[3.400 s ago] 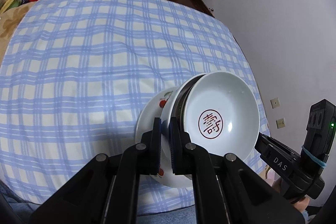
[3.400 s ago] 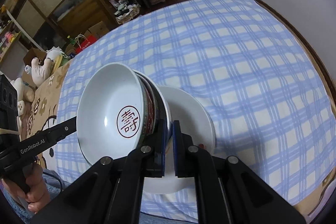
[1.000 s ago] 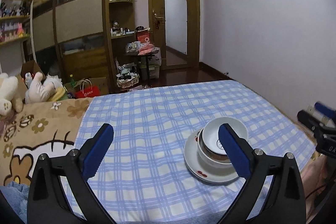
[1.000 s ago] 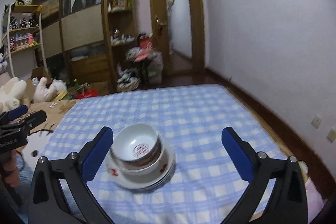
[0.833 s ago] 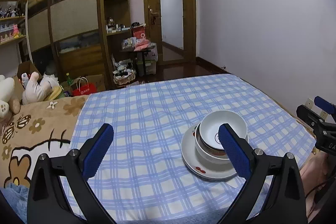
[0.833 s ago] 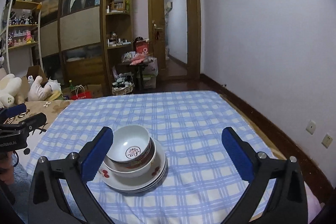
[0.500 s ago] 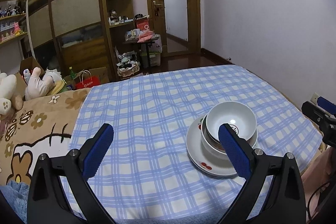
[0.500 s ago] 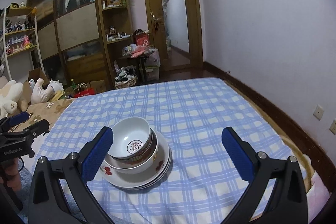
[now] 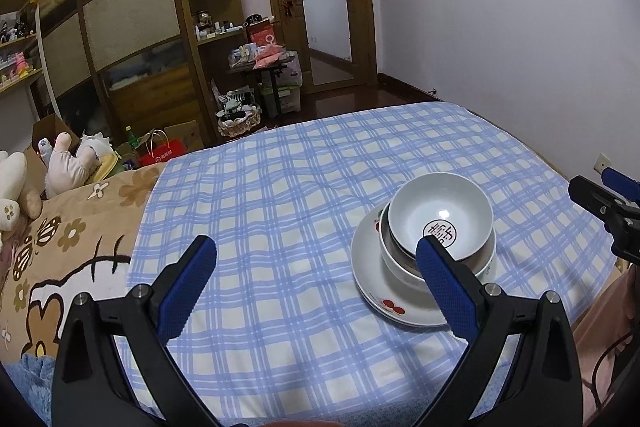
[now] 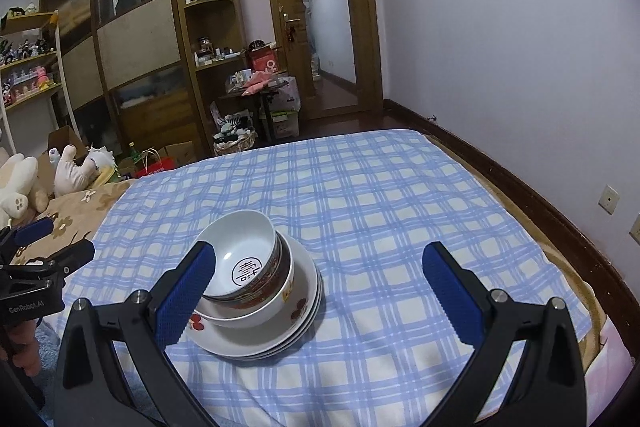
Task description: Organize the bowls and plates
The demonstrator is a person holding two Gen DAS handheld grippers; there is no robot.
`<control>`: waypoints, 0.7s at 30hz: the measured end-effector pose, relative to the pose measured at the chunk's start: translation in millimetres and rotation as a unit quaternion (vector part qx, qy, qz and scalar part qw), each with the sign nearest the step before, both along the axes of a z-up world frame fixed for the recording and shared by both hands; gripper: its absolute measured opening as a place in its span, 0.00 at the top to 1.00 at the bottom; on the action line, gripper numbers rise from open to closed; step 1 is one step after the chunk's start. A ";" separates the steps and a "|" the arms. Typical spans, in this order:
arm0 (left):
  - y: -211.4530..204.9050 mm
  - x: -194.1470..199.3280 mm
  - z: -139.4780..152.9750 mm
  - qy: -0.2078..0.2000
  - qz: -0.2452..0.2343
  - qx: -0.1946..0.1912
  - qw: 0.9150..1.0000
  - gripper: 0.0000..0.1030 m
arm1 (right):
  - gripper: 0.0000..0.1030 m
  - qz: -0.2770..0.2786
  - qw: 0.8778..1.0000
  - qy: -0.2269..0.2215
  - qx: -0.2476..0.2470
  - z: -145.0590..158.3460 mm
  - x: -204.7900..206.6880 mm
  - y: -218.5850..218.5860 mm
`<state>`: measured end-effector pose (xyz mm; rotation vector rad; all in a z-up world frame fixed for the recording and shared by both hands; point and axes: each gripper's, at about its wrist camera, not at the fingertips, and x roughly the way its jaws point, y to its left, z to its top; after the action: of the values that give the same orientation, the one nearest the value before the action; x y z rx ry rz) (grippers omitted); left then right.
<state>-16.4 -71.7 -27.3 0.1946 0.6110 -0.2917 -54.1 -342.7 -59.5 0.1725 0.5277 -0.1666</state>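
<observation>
A stack of white plates with red cherry marks (image 9: 396, 301) (image 10: 272, 339) lies on the blue checked bedcover (image 9: 280, 211) (image 10: 380, 211). Nested bowls stand on the plates, the top white bowl with a red character inside (image 9: 440, 219) (image 10: 240, 255). My left gripper (image 9: 316, 263) is open and empty, held back from the stack, which shows behind its right finger. My right gripper (image 10: 320, 267) is open and empty, the stack behind its left finger. Each gripper shows at the edge of the other's view (image 9: 604, 203) (image 10: 36, 267).
A brown cartoon-print blanket (image 9: 52, 251) and plush toys (image 10: 24, 187) lie left of the cover. Wooden cabinets (image 10: 140, 47), a cluttered small table (image 9: 264, 67) and a door (image 10: 328, 27) stand beyond the bed. The wall (image 10: 520, 47) runs along the right.
Both grippers were shut on the stack's rim 3.4 s ago; they have let go, opened and pulled back. Over the last second both views have shifted only slightly.
</observation>
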 end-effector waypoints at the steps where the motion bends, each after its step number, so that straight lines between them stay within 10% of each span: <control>1: -0.1 0.0 -0.1 0.000 0.000 0.000 1.000 0.04 | 0.00 0.000 1.000 0.001 0.000 -0.2 0.1 0.0; 21: -1.4 -0.3 -1.2 0.001 -0.002 -0.001 1.000 0.04 | 0.00 -0.001 1.000 0.005 0.000 -2.8 1.9 0.4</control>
<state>-16.7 -73.1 -28.5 0.1932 0.6129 -0.2957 -52.2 -342.3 -62.3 0.1731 0.5366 -0.1690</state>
